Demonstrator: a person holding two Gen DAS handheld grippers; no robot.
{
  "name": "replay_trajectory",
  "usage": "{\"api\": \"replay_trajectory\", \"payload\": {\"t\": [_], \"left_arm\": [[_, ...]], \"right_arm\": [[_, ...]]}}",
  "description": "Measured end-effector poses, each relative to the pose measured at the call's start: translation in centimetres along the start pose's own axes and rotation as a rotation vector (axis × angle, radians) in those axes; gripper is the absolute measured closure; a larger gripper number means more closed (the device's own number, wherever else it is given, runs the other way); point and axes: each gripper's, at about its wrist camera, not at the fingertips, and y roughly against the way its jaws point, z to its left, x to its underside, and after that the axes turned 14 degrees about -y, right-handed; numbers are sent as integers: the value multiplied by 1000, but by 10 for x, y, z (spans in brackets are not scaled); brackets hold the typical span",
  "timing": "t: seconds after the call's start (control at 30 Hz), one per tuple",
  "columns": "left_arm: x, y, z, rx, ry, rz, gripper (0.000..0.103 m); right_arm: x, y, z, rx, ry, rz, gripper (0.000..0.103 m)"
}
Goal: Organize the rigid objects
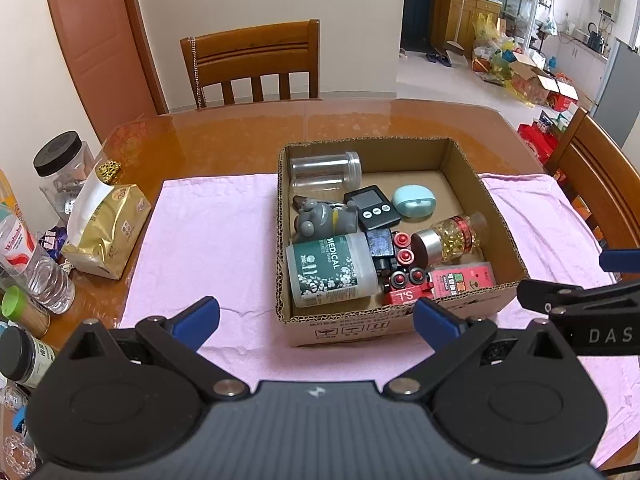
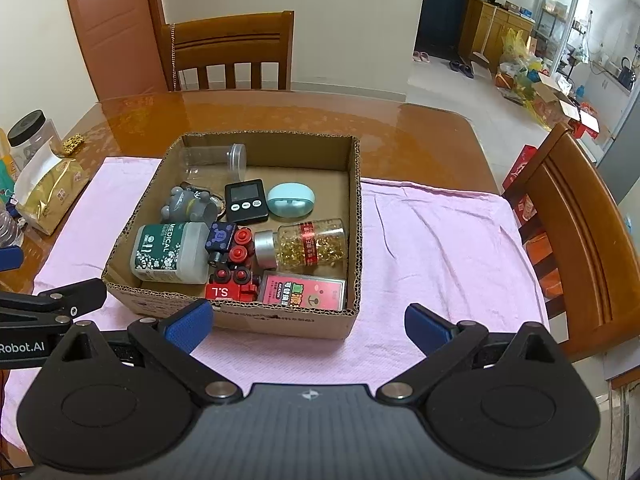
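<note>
Open brown corrugated cardboard box (image 2: 352,216), set on a pink cloth (image 2: 440,248) over a glossy wooden table (image 2: 280,112), holding all the visible task items. Contents: clear plastic jar with clear screw lid (image 2: 212,161), lying on its side at the far left corner; grey rubbery animal figure (image 2: 188,204); black digital timer with three buttons (image 2: 245,201); pale teal rounded case (image 2: 291,200); frosted white plastic bottle with dark green label (image 2: 170,253), reading "MEDICAL"; red toy train with black wheels (image 2: 234,276), marked "S.L"; clear bottle of golden capsules with silver cap and red band (image 2: 304,249), on its side; flat pink card box with Chinese print (image 2: 302,293) against the near wall. Handling, judged: everything stiff and light; jars and bottles smooth, round, likely to roll or slip, best taken across the body or at the cap; capsule bottle possibly glass, hence fragile; flat pink box awkward, needing an edge pinch. Left gripper (image 1: 316,322) wide open, empty, just short of the box's near wall. Right gripper (image 2: 308,326) likewise spread and empty, near the box's near right corner. Gripper housings lettered "DAS" and "Robot.AI".
</note>
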Motion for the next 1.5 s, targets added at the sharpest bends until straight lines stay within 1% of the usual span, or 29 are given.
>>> {"api": "replay_trajectory", "payload": {"t": [0.6, 1.03, 1.5], "left_arm": [[-3, 0, -1, 2, -14, 1, 1], [-2, 1, -2, -28, -29, 12, 1], [-4, 4, -2, -25, -35, 6, 1]], "right_arm": [[-1, -1, -1, 8, -8, -3, 0], [1, 0, 0, 14, -6, -3, 0], [1, 2, 1, 16, -5, -13, 0]]}}
